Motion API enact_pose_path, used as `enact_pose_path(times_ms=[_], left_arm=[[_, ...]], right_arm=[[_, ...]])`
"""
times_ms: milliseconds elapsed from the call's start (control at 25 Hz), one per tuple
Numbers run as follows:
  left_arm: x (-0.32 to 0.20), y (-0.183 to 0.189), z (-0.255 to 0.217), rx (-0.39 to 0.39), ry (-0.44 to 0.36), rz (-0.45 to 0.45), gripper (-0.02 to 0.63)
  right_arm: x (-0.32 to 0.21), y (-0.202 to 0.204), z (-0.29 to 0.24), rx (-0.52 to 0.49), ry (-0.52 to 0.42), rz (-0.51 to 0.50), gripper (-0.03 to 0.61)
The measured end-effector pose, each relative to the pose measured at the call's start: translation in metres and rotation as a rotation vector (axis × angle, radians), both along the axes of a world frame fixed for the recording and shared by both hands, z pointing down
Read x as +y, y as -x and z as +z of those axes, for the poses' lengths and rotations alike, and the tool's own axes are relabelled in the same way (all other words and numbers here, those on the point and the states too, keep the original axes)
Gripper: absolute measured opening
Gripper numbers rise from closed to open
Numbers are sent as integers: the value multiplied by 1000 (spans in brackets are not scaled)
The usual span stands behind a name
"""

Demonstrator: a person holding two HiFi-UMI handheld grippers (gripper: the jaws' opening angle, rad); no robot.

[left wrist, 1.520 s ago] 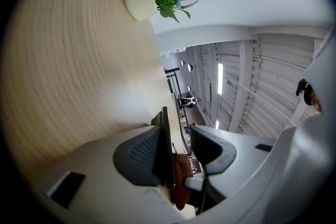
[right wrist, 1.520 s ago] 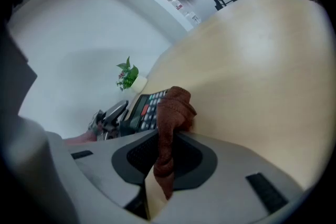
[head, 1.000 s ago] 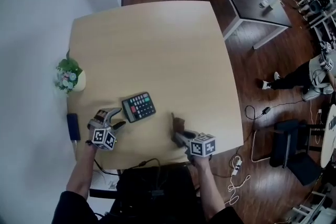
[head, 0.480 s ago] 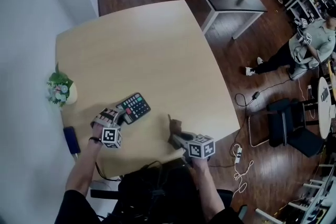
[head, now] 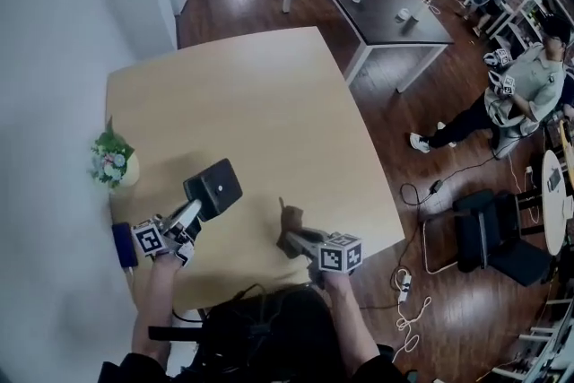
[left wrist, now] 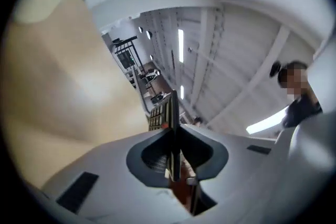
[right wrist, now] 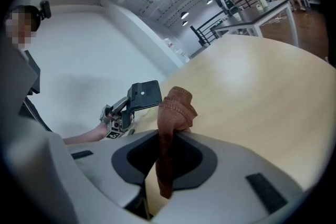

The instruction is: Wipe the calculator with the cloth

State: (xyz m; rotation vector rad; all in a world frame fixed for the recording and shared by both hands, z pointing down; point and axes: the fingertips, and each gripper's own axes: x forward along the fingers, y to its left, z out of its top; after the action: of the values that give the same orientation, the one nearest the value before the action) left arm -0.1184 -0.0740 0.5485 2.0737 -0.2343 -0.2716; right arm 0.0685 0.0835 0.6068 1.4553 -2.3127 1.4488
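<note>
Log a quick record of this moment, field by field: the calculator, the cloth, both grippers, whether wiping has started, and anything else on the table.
calculator: held clear of the table, tilted, dark back side up in the head view
left gripper: jaws have just been closing, now clamped on the calculator's edge
cloth: brown, bunched, sticking up from the jaws
right gripper: shut on the cloth, near the table's front edge
wiping: not started, cloth and calculator apart
other: flower pot at the table's left edge

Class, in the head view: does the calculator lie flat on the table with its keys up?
No, the calculator is raised at a tilt above the table, its plain dark back toward the camera.
</note>
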Motion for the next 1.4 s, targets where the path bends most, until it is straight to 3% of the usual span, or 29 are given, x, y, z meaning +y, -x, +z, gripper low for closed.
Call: enact_pose_path(times_ms=[40,120,280,440,600,800,920,1000,1160,1280,1400], left_arm=[[8,1,-14,93,32,-3,55],[25,-1,-36,154,14,-12,55],[61,-16,-39,42,-94,-24,57],[93,-38,-60,78,-148,-36,57],[115,-50,-73,118,-172,-75,61],[135,-63,-70,132,-152,-124,59],[140,-63,-69,149,-140,-149,57],[139,-64,-71,141,-148,-150,57],[136,-77,-81,101,-194,-117,57],[138,-85,-91,121,-229,-79,58],[138,-81,-95,152,-230,-61,63]], right_arm=[[-12,6,-11,-21,-32,-41,66],[-37,23,-48,-74,-121,-133,66],[-71,65,-148,-155,-350,-365,66],[-76,85,-164,-77,-384,-536,67],[-73,46,-151,-11,-362,-521,69],[-79,-27,-119,43,-309,-412,67],[-75,-54,-131,27,-329,-364,64],[-65,-49,-164,-8,-402,-394,65],[-41,1,-214,-36,-520,-552,66],[-41,28,-199,90,-530,-612,67],[-59,14,-183,173,-507,-545,69]])
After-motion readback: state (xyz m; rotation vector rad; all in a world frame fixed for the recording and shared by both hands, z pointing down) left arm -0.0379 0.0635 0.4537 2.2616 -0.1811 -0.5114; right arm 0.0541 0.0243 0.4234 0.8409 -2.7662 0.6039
